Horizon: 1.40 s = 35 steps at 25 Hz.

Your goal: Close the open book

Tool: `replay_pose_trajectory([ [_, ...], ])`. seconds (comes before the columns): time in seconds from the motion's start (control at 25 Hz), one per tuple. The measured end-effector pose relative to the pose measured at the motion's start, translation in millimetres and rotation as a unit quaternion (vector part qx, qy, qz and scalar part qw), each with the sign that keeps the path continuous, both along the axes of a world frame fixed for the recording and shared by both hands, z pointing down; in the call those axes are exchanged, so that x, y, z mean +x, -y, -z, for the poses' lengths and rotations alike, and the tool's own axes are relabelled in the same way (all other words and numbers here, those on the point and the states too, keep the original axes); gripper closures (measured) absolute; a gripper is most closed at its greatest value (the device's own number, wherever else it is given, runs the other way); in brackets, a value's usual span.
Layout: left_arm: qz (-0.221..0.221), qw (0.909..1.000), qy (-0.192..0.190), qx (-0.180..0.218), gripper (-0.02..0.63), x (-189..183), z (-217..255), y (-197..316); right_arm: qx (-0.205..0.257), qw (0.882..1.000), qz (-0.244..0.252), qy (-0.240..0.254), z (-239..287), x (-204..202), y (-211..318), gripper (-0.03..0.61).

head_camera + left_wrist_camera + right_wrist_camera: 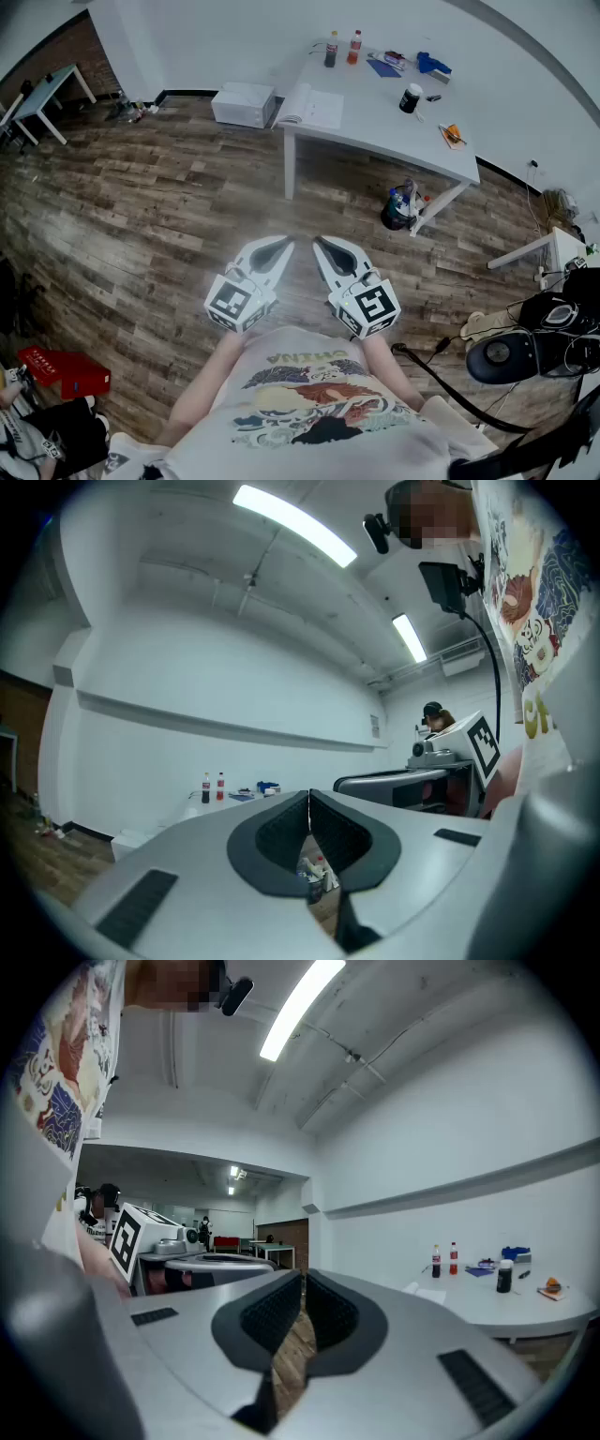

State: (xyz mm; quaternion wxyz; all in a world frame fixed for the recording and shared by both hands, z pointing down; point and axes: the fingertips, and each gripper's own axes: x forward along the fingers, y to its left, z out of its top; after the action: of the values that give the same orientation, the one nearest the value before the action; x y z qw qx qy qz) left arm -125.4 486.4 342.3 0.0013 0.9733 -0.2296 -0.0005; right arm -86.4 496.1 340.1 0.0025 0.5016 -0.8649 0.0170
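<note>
— Where was the open book (311, 107)?
— On the white table (384, 131), at the corner nearest the person, well apart from both grippers.
— Jaws?
— Left gripper (279, 244) and right gripper (321, 244) were closed, empty. The pages looked light and floppy (my guess); lifting the outer cover edge would suit.

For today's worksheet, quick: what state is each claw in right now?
Left claw: closed, holding nothing.
Right claw: closed, holding nothing.

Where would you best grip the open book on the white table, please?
Probably the outer edge of the open book's left-hand half in the head view, coming from that table end: it lies flat at the white table's corner, so that edge sits nearest the rim.
</note>
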Motion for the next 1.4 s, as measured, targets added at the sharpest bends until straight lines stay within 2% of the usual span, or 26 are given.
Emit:
replay_pose_trajectory([
  [0.2,-0.002,1.0,-0.001,0.001,0.601,9.7,2.2,-0.8,-0.004,1.0,0.001,-0.001,-1.0,8.6,1.0,0.551],
  [0.48,0.0,1.0,0.0,-0.003,0.601,3.2,1.2,0.5,-0.01,1.0,-0.004,0.0,-4.0,6.9,4.1,0.551],
  [0.8,0.005,0.9999,0.002,-0.009,0.601,-14.5,-3.7,1.8,-0.019,1.0,-0.003,-0.006,-9.6,-7.0,2.9,0.551],
  [1.04,-0.005,0.9999,0.013,-0.004,0.601,-25.7,-9.8,2.3,-0.016,0.999,-0.008,-0.038,-13.3,-20.2,4.8,0.551],
  [1.4,-0.019,0.9998,0.002,0.001,0.601,-40.2,-5.5,6.8,-0.023,0.999,-0.017,-0.046,-17.3,-39.4,12.4,0.551],
])
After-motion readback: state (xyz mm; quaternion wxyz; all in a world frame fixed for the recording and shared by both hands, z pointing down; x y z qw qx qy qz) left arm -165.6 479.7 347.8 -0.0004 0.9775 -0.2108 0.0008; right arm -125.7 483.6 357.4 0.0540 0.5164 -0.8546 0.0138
